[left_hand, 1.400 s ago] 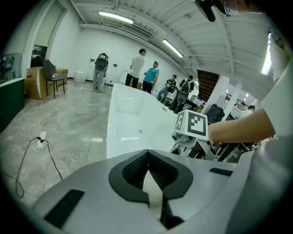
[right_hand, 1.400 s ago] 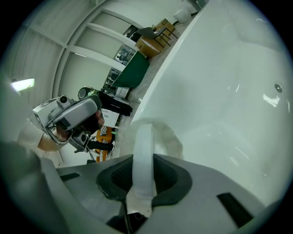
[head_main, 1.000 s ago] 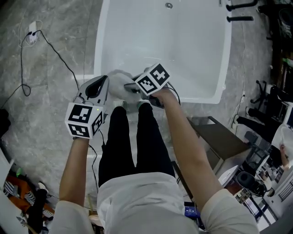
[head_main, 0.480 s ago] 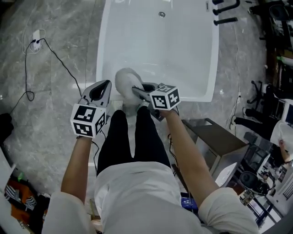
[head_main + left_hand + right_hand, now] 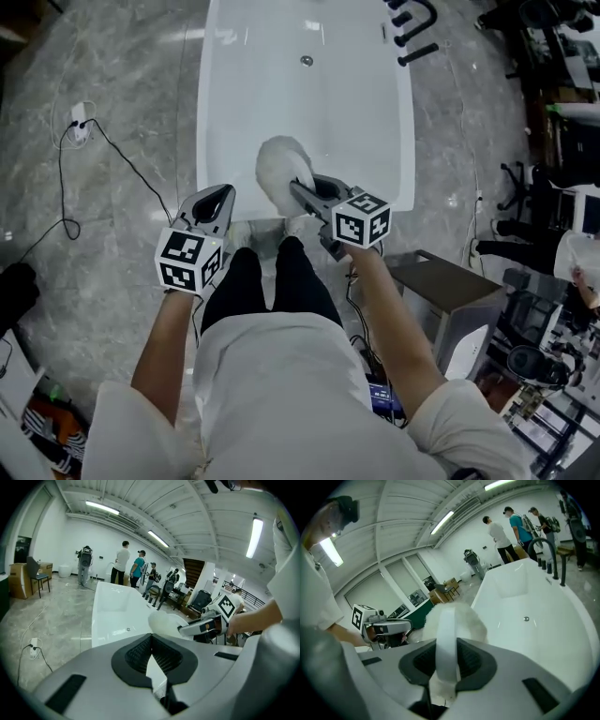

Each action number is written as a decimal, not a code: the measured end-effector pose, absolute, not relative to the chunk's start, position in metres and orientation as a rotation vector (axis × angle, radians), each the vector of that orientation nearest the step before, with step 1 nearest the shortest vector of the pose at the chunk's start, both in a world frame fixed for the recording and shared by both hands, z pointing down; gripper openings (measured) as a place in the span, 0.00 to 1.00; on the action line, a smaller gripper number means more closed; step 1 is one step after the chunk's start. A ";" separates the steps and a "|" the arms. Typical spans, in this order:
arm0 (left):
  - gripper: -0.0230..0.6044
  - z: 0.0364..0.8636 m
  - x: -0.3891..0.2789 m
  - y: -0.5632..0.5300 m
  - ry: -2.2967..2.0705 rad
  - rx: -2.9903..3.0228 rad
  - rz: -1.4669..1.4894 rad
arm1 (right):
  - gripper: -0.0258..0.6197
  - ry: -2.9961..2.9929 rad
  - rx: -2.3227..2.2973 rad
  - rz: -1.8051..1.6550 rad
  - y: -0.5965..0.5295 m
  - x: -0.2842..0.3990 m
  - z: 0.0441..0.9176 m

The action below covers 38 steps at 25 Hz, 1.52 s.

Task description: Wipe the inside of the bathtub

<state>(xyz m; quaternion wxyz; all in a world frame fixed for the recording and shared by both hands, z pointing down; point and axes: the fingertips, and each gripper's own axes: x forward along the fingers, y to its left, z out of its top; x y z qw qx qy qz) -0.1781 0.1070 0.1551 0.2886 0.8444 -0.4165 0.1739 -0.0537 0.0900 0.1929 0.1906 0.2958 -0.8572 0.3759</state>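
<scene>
The white bathtub (image 5: 202,112) lies ahead with its drain (image 5: 307,60) near the far end. My right gripper (image 5: 302,194) is shut on a fluffy white wiping cloth (image 5: 284,172), which hangs over the tub's near end. In the right gripper view the cloth (image 5: 464,618) bulges past the jaws, its white strap pinched between them, with the tub (image 5: 534,597) beyond. My left gripper (image 5: 222,194) is shut and holds nothing, at the tub's near left corner, left of the cloth. The left gripper view shows the cloth (image 5: 165,622) and the tub (image 5: 112,606).
A black faucet (image 5: 412,28) stands at the tub's far right. A cable and socket (image 5: 80,127) lie on the marble floor to the left. A grey box (image 5: 450,291) and equipment stand to the right. Several people (image 5: 123,562) stand beyond the tub.
The right gripper carried the cloth from between the two grippers forward over the tub's near end. The left gripper stayed by the near left corner, now apart from the cloth.
</scene>
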 end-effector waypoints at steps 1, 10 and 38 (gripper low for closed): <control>0.05 0.148 -0.175 0.108 -1.103 2.266 0.468 | 0.18 -2.410 0.855 1.022 0.091 -0.048 0.182; 0.05 0.100 -0.151 0.116 -1.095 2.336 0.491 | 0.18 -2.489 0.994 0.846 0.108 0.012 0.098; 0.05 -0.020 -0.059 0.092 -1.243 2.466 0.354 | 0.18 -2.645 1.130 0.690 0.112 0.146 -0.009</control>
